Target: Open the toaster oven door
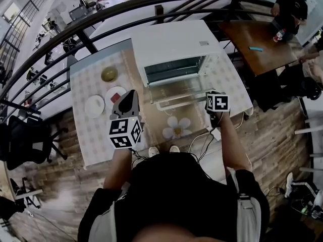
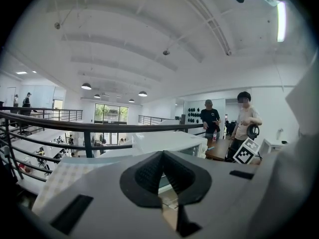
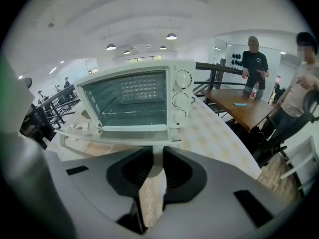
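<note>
The white toaster oven (image 1: 171,47) stands at the back of the checked table (image 1: 86,135). Its glass door (image 1: 176,92) lies folded down flat toward me, and the cavity shows. In the right gripper view the oven (image 3: 134,98) fills the middle, with the lowered door (image 3: 114,136) just ahead. My right gripper (image 3: 153,158) holds the door's white handle between its pads at the door's right front corner (image 1: 212,97). My left gripper (image 1: 132,96) hovers left of the door, shut and empty. In its own view its pads (image 2: 162,156) meet and the oven (image 2: 164,141) lies beyond.
Left of the oven are an olive bowl (image 1: 109,74), a white plate (image 1: 94,106) and a red-and-white plate (image 1: 116,94). A flower mat (image 1: 177,127) lies at the front edge. A dark railing (image 1: 101,14) runs behind. People stand by a wooden table (image 1: 257,39) at right.
</note>
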Tool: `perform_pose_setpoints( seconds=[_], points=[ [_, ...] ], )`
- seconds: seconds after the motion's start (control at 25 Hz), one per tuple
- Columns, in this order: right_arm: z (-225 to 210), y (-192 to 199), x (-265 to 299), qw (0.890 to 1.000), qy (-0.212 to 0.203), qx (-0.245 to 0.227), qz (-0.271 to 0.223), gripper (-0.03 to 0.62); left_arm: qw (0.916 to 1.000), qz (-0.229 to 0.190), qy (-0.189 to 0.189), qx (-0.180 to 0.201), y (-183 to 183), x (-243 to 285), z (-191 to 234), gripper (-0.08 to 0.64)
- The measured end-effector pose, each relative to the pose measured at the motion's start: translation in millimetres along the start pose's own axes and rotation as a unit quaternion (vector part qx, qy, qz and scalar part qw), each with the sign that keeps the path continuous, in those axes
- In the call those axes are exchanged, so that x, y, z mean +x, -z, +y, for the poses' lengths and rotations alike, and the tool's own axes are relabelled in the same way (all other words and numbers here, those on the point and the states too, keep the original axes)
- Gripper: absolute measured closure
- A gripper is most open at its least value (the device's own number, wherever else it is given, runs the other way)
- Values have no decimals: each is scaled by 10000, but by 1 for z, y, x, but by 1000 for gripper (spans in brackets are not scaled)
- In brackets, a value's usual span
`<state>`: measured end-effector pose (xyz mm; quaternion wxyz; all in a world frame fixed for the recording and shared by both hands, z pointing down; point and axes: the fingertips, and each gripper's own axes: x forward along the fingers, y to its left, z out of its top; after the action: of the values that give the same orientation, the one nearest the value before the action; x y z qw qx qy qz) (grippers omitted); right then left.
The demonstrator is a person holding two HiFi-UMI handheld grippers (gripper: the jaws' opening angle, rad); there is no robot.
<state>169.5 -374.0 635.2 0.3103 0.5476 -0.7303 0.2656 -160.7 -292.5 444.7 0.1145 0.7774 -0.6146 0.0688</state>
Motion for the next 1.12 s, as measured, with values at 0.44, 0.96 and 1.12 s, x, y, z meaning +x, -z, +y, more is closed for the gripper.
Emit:
perform_pose_setpoints(
  seconds=[0.44,0.96,1.12],
  points=[
    [-2,37,7,9999,57,-120,20,522,9999,33,-44,161,-3,1,-3,546],
    [-5,99,37,9996,155,-216,112,520,9995,67,-223,202,-4,0,3,546],
    [-5,112,45,9996,115,-248,0,520,9994,76,-273,205,-4,-3,6,546]
  ],
)
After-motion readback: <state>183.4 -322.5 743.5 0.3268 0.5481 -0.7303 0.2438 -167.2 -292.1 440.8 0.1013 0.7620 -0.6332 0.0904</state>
